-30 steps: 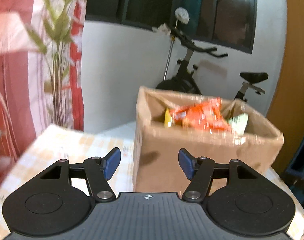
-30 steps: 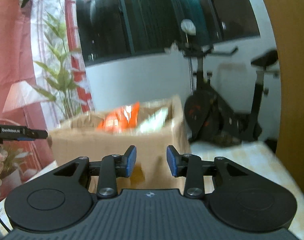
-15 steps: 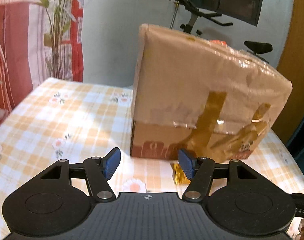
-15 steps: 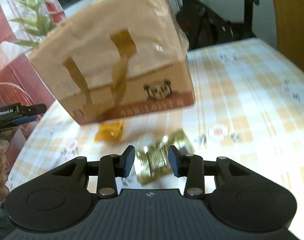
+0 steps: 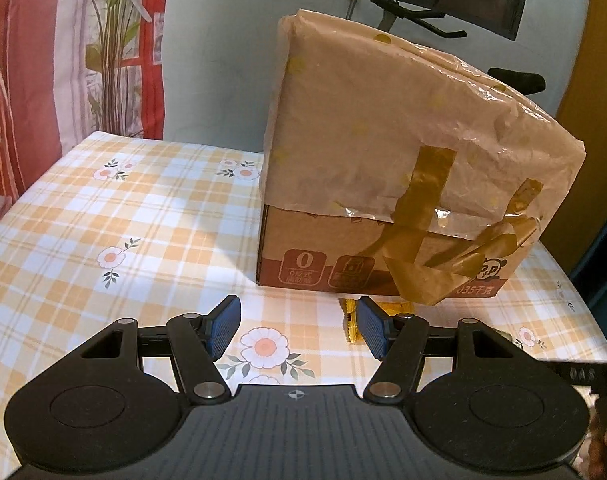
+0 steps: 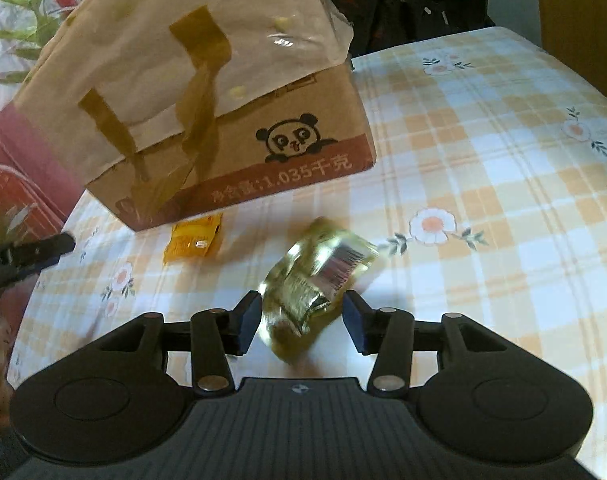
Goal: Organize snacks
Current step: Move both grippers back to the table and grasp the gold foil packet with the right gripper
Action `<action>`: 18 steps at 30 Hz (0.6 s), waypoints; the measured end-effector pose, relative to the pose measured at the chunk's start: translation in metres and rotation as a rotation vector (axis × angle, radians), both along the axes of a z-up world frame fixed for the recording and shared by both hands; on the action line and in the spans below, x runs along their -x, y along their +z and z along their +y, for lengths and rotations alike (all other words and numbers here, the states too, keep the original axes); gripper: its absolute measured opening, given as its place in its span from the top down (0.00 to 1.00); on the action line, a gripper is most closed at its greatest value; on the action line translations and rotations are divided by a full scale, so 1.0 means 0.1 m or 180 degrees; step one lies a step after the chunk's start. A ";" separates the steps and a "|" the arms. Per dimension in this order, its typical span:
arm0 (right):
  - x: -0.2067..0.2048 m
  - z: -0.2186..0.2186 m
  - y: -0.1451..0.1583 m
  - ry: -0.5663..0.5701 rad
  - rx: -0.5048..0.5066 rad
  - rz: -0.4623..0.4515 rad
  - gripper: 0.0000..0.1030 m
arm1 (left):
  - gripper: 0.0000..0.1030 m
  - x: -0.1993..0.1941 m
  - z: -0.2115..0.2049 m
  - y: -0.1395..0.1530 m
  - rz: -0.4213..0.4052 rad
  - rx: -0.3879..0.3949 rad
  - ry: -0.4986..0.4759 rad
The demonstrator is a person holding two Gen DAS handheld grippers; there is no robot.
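A brown cardboard box wrapped in tape stands on the checked tablecloth; it also shows in the right wrist view. My left gripper is open and empty, low over the cloth in front of the box. A small yellow snack packet lies by its right finger, partly hidden. My right gripper is open around a shiny gold-green snack packet that lies between its fingers. An orange snack packet lies at the box's front edge.
An exercise bike stands behind the table. A plant and red-striped curtain are at the left. The other gripper's tip shows at the left edge of the right wrist view. The tablecloth extends right.
Both grippers have dropped from box-top height to just above the table. The right gripper has moved forward so the gold-green packet now sits between its fingers.
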State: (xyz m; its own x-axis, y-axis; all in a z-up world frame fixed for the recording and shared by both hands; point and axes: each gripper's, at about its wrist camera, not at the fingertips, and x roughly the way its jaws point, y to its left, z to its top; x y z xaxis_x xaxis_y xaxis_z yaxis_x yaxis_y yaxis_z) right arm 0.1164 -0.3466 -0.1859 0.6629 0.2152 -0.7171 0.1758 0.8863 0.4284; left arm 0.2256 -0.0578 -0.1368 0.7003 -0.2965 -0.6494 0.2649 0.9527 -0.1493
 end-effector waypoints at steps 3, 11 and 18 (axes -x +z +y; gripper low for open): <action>-0.13 -0.01 -0.01 0.0008 -0.0006 -0.0013 0.52 | 0.36 0.00 0.01 -0.01 0.0015 -0.0002 0.0013; -0.19 0.32 -0.05 0.0424 0.0612 -0.0213 0.36 | 0.36 0.01 0.00 -0.06 0.0072 -0.0028 0.0037; -0.12 0.53 -0.13 0.0574 0.1047 -0.0379 0.33 | 0.36 0.02 -0.04 -0.09 0.0108 -0.0078 -0.0002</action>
